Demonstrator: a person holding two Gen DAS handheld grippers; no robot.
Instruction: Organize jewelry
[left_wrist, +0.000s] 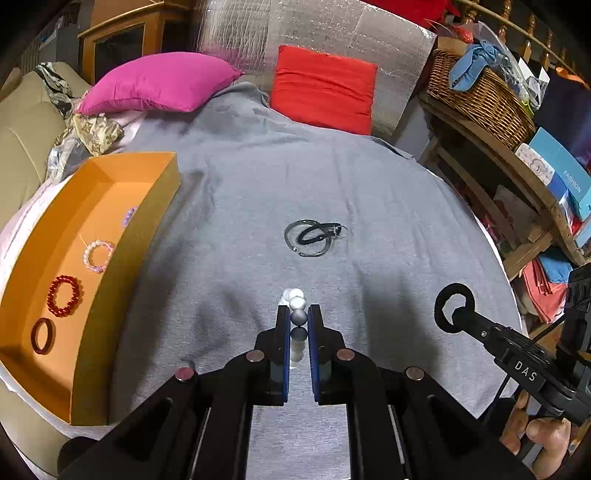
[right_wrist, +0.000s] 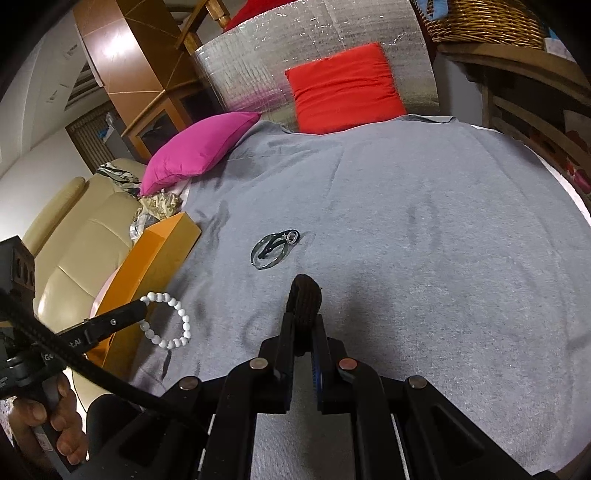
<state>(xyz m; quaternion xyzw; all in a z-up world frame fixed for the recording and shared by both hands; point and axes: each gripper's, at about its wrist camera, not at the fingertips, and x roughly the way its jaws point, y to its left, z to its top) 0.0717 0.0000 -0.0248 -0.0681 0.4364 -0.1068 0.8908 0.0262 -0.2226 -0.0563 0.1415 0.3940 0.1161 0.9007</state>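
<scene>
While the left tongs (left_wrist: 298, 314) pinch a white bead bracelet (left_wrist: 296, 301) above the grey cloth (left_wrist: 369, 192), the right tongs (right_wrist: 303, 319) clamp a black ring bangle (right_wrist: 304, 299). Tangled dark bangles (left_wrist: 312, 236) lie ahead; the orange box (left_wrist: 122, 258) at left holds a red bead bracelet (left_wrist: 63, 296).

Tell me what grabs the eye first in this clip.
Each claw holds a bracelet above the grey cloth: the left claw pinches a white bead bracelet, the right claw a black ring. The orange box at the left already holds several bracelets, and a dark tangle of bands lies mid-cloth.
</scene>
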